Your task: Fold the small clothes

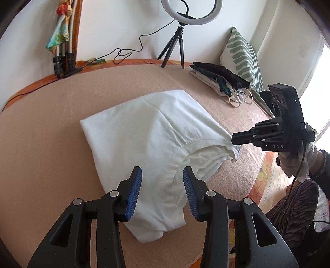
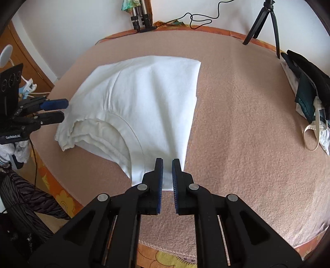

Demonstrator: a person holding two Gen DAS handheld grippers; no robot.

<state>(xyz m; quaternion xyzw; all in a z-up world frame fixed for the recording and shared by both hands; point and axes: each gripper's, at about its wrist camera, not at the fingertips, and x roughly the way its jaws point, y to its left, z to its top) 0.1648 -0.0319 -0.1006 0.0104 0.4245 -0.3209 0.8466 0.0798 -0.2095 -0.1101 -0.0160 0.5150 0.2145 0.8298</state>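
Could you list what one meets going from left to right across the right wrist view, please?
The left gripper at the left edge → the white folded garment on the pinkish blanket → the black tripod at the back → the pile of dark and white clothes at the right edge.

1 white garment [image 1: 148, 132], 1 clothes pile [image 1: 218, 78], 1 cushion [image 1: 243, 55], 1 ring light [image 1: 191, 12], 2 tools [image 1: 162, 193]
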